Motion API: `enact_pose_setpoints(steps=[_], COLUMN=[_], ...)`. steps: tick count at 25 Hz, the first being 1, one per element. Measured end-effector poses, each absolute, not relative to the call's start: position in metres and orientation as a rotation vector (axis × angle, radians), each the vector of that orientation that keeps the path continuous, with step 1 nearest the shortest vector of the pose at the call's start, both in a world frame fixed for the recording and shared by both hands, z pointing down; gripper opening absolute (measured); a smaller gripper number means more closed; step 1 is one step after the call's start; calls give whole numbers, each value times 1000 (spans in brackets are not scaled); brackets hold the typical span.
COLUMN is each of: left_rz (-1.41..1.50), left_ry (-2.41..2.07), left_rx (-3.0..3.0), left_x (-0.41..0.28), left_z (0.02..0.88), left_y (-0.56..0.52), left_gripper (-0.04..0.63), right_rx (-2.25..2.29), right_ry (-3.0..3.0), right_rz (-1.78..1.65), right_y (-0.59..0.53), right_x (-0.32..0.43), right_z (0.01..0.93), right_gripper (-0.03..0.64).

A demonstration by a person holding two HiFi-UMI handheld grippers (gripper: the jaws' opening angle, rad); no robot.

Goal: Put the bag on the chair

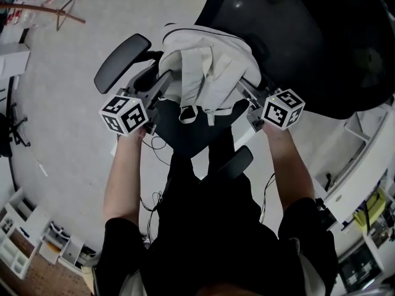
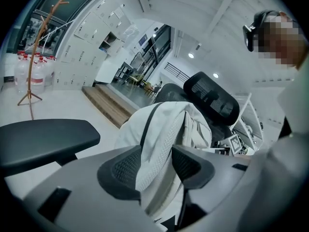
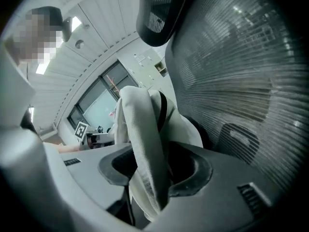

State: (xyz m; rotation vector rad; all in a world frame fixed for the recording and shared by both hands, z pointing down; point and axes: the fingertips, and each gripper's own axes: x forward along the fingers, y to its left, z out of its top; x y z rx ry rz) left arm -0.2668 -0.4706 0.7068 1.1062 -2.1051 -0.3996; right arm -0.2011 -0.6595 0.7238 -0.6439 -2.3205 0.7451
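A white backpack [image 1: 207, 66] rests on the seat [image 1: 191, 134] of a black office chair, against its mesh backrest [image 1: 296, 36]. My left gripper [image 1: 165, 80] is at the bag's left side and my right gripper [image 1: 245, 88] at its right side. In the left gripper view the left gripper [image 2: 157, 170] stands open, with a white padded strap [image 2: 154, 153] hanging loose between the pads. In the right gripper view the right gripper [image 3: 157, 170] is open too, and a fold of the bag [image 3: 147, 144] hangs in the gap without being pinched.
The chair's left armrest [image 1: 121, 60] juts out beside my left gripper, and the other armrest [image 1: 234, 161] is near the person's legs. A wooden coat stand [image 1: 58, 11] is far left. White shelves [image 1: 24, 227] stand lower left and a desk [image 1: 364, 159] at right.
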Motion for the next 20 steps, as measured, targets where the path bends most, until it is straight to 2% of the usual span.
enact_pose_setpoints(steps=[3,10,15,20], left_rz=[-380,-321,-165,-124], left_ry=[-2096,-2122,-2228,-2266], left_rx=[1097,1127,1233,1295], left_x=[-269,-222,-218,-228], left_z=[708,687,634,581], left_y=[-456,-476,-471,-433], left_gripper=[232,232,229,215], right_rx=[-605,-433,-402,-454], right_ry=[-2318,-2393,-2491,-2573], right_rz=[743,797,737,693], right_y=[-666,-743,-728,-661], right_x=[-197,-127,-113,-125], right_z=[729,714,664,596], right_gripper=[207,210,209,196])
